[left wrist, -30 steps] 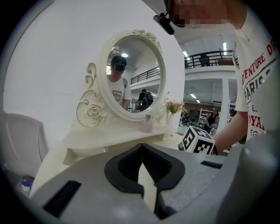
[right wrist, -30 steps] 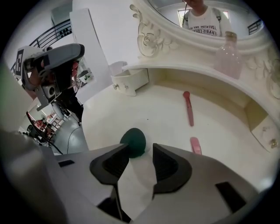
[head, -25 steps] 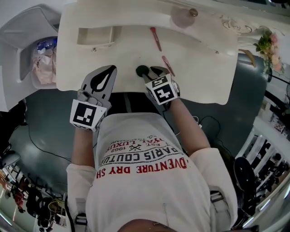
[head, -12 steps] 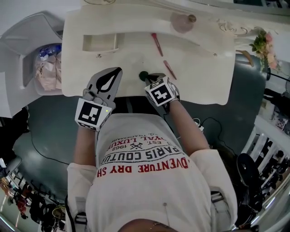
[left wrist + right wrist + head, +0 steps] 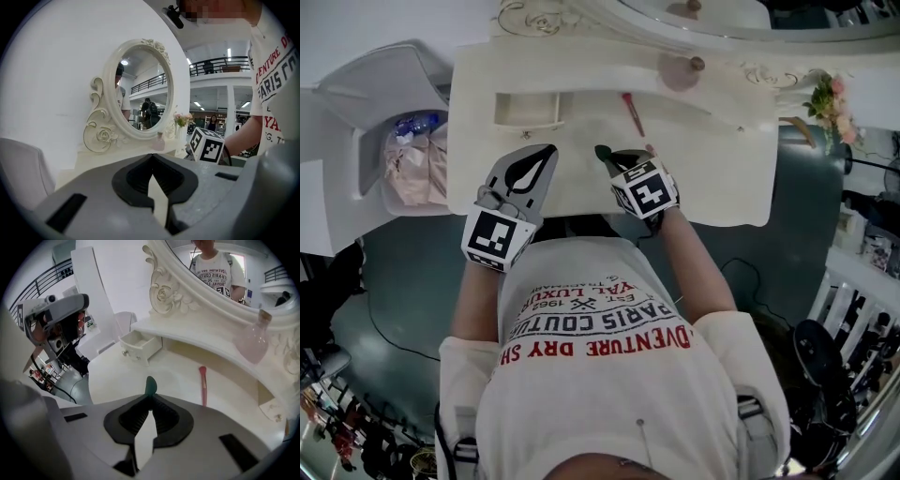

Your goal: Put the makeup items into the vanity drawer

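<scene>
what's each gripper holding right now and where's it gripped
The right gripper has just closed on a dark green makeup item, pinching its near end; the far end pokes past the tips. The left gripper holds nothing.

We see a cream vanity table [image 5: 722, 178] w/ a raised shelf [image 5: 741, 70] along the back. A red makeup stick [image 5: 633, 112] lies flat on the top, approx. mid-table. A small drawer [image 5: 525, 109] stands open at back left. A pink bottle [image 5: 680, 70] stands on the shelf.
</scene>
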Demonstrator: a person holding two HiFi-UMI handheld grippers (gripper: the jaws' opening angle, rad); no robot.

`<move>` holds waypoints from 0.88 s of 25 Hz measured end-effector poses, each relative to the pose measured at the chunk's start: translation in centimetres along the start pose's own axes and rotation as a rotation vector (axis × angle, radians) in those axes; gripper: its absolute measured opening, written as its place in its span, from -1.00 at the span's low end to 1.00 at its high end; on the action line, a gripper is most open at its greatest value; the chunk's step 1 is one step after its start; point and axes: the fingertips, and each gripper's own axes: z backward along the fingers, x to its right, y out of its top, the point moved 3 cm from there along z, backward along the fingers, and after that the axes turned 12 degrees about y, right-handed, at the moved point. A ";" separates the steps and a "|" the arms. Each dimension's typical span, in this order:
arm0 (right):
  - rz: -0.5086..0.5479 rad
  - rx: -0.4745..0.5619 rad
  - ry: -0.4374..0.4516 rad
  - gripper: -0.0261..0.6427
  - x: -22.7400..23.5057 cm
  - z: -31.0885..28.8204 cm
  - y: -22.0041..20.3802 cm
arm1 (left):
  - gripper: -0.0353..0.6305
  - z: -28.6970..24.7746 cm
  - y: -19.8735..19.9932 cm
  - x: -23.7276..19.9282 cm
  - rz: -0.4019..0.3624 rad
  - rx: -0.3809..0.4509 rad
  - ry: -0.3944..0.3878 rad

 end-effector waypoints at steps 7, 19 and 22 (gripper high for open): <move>0.047 0.118 -0.016 -0.85 -1.3 0.2 8.7 | -0.88 3.0 1.4 -4.6 -0.028 0.042 0.050; 0.132 0.100 0.011 -0.84 -4.7 -5.7 16.0 | -0.88 8.9 0.5 -10.8 0.031 0.082 0.203; 0.163 0.060 -0.007 -0.83 -4.4 -7.7 16.7 | -0.88 9.7 0.2 -12.0 0.051 0.083 0.233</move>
